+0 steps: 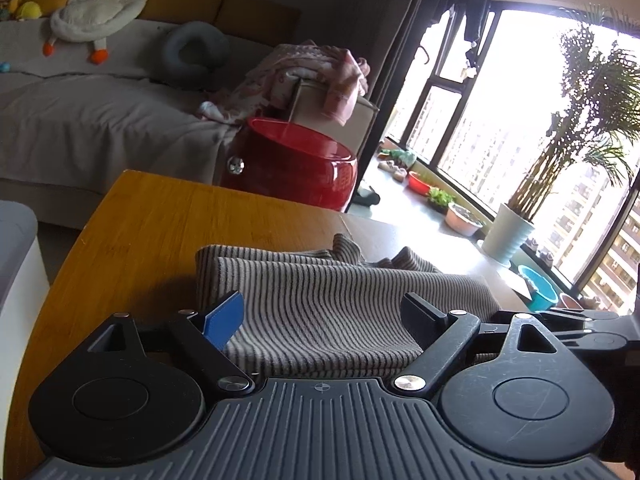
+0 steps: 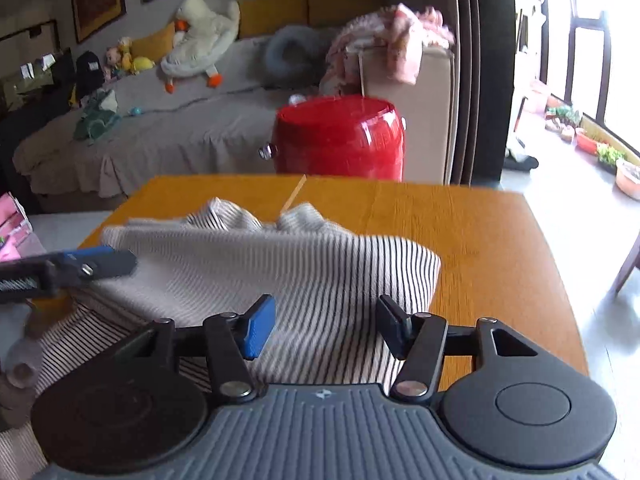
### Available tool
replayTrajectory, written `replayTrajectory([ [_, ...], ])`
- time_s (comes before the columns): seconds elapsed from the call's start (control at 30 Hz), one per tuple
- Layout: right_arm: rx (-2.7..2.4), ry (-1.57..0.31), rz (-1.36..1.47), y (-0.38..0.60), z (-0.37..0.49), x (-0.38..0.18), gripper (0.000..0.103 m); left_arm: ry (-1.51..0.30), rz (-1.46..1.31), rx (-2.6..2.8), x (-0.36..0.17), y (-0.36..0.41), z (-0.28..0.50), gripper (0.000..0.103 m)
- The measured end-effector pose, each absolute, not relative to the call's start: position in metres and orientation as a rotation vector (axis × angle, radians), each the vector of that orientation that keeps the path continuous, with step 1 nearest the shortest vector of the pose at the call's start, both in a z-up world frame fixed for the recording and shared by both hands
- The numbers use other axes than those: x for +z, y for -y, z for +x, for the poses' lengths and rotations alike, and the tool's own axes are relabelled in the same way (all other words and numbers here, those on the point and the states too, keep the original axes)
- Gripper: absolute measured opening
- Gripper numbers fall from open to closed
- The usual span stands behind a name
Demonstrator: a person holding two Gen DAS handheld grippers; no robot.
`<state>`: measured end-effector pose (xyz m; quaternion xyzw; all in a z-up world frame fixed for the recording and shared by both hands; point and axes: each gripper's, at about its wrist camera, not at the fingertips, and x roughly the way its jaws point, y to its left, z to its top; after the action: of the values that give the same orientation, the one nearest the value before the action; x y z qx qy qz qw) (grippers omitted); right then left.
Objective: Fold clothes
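A grey-and-white striped garment [image 1: 320, 300] lies folded on the wooden table [image 1: 168, 224]. My left gripper [image 1: 322, 314] is open, its fingers wide apart just above the near edge of the cloth. In the right wrist view the same garment [image 2: 280, 264] lies on the table [image 2: 480, 232], with its far part rumpled. My right gripper [image 2: 326, 326] is open over the near edge of the cloth. The left gripper [image 2: 100, 262] shows at the left edge of that view. The right gripper [image 1: 580, 320] shows at the right edge of the left wrist view.
A red drum stool [image 2: 340, 136] stands behind the table. A grey sofa [image 2: 160, 128] holds a plush duck [image 2: 200, 44] and pink clothes [image 2: 392, 40]. Pots and a palm plant [image 1: 580, 120] stand along the window at the right.
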<state>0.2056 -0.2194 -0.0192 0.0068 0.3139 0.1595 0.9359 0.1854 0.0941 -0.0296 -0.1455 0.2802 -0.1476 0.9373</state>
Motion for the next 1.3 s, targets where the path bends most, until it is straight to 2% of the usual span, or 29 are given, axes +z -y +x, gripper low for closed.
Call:
replayTrajectory([
  [0.27,0.265,-0.627,0.091,0.251,0.221,-0.017,0.058,-0.788,-0.487,-0.303,-0.040,-0.118,0.238,0.092],
  [0.53,0.293,-0.746,0.419,0.286,0.265,-0.056,0.060,-0.789,-0.437,-0.317,-0.047,-0.102,0.249,0.095],
  [0.57,0.312,-0.746,0.451,0.286,0.268,-0.059,0.064,-0.786,-0.418,-0.298,-0.047,-0.100,0.249,0.095],
  [0.67,0.339,-0.733,0.437,0.279,0.271,-0.061,0.069,-0.764,-0.325,-0.194,-0.046,-0.096,0.244,0.094],
  [0.87,0.342,-0.736,0.431,0.282,0.270,-0.060,0.069,-0.789,-0.418,-0.278,-0.045,-0.094,0.254,0.097],
  [1.13,0.335,-0.733,0.383,0.274,0.273,-0.060,0.070,-0.750,-0.294,-0.326,-0.049,-0.073,0.264,0.098],
  [1.17,0.334,-0.730,0.380,0.274,0.273,-0.060,0.070,-0.743,-0.287,-0.319,-0.050,-0.073,0.264,0.092],
  [1.2,0.334,-0.724,0.378,0.274,0.273,-0.061,0.070,-0.735,-0.278,-0.311,-0.050,-0.073,0.263,0.079],
  [1.23,0.332,-0.718,0.374,0.274,0.273,-0.062,0.070,-0.729,-0.281,-0.302,-0.051,-0.074,0.263,0.073],
  [1.3,0.328,-0.709,0.362,0.272,0.274,-0.062,0.070,-0.722,-0.330,-0.301,-0.054,-0.083,0.263,0.056],
])
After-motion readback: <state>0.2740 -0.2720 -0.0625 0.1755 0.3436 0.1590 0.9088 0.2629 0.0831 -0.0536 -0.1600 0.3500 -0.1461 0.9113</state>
